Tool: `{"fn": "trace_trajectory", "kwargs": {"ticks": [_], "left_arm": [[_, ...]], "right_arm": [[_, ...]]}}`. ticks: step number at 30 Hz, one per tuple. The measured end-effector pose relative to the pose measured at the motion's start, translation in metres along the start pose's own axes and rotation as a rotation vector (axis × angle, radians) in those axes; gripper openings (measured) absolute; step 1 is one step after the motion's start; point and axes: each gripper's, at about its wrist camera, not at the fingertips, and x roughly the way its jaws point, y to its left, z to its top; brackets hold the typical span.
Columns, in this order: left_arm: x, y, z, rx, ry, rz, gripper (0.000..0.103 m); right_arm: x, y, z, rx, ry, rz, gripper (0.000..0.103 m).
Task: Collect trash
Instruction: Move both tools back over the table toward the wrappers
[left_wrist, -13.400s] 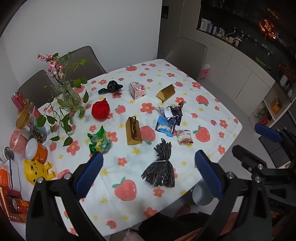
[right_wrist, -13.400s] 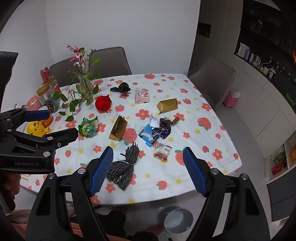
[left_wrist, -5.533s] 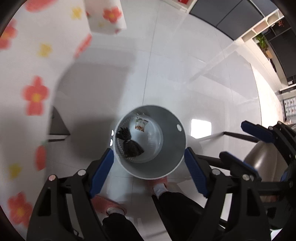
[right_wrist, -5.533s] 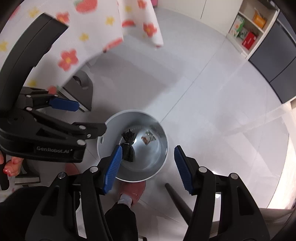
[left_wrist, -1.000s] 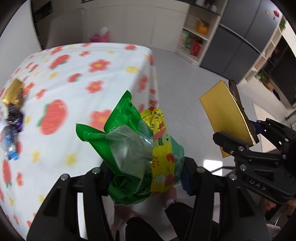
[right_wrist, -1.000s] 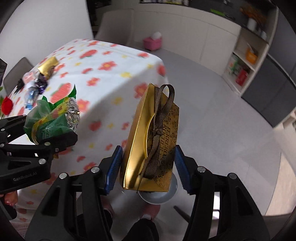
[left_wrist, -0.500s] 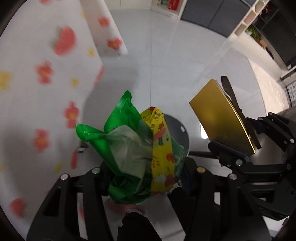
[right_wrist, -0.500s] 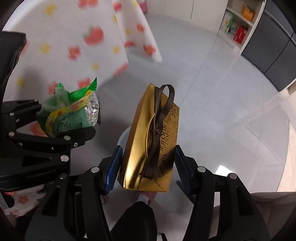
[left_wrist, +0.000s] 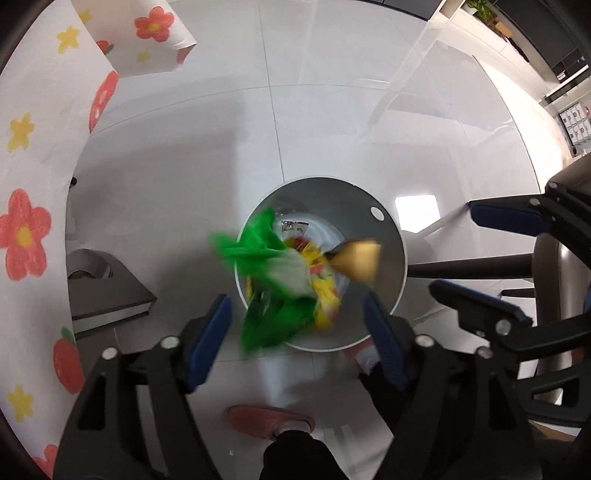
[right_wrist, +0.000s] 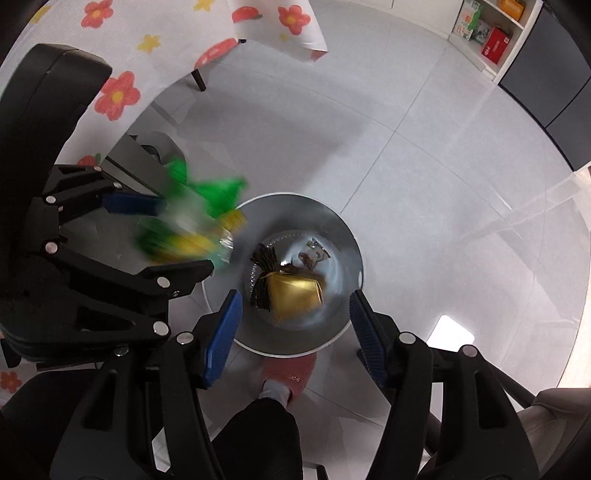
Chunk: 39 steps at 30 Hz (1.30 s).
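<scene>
Only from right wrist: gold gift box (right_wrist: 295, 297) inside round grey metal bin (right_wrist: 343, 236), below opening, empty right gripper (right_wrist: 295, 328). Blurred green-and-yellow plastic wrapper (left_wrist: 284, 288) loose beyond opening left gripper (left_wrist: 297, 330).

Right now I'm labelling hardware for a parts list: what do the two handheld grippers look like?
Both are matte black frames with silver screw heads. The left gripper and the right gripper each carry two fingers faced with blue ribbed pads. No cables show. The person wears dark trousers and a pink slipper.

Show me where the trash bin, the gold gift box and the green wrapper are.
trash bin (right_wrist: 343, 236): right wrist view, inner wall.
gold gift box (right_wrist: 295, 295): right wrist view, gold face.
green wrapper (left_wrist: 273, 317): left wrist view, blurred green film.
</scene>
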Motion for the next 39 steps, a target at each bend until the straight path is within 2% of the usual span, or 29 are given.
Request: {"fn": "trace_trajectory", "kwargs": {"ticks": [6, 13, 18, 24, 29, 33, 39], "left_arm": [[-0.03, -0.005, 0.0, 0.0, -0.028, 0.018, 0.076], [-0.11, 0.001, -0.002, -0.05, -0.091, 0.074, 0.076], [-0.182, 0.014, -0.007, -0.148, -0.146, 0.116, 0.076], [-0.283, 0.026, -0.021, -0.34, -0.286, 0.166, 0.076], [-0.352, 0.049, -0.048, -0.52, -0.389, 0.225, 0.076], [-0.397, 0.081, -0.083, -0.668, -0.446, 0.313, 0.076], [-0.446, 0.138, -0.144, -0.849, -0.484, 0.432, 0.076]], "right_arm": [[-0.026, -0.004, 0.015, -0.008, -0.017, -0.015, 0.059], [-0.097, 0.008, 0.045, -0.075, -0.085, -0.019, 0.059], [-0.159, 0.022, 0.07, -0.136, -0.146, -0.005, 0.059], [-0.244, 0.053, 0.105, -0.274, -0.251, 0.057, 0.059], [-0.298, 0.094, 0.14, -0.438, -0.336, 0.129, 0.059], [-0.322, 0.145, 0.162, -0.585, -0.382, 0.193, 0.059], [-0.336, 0.236, 0.184, -0.723, -0.399, 0.28, 0.059]]}}
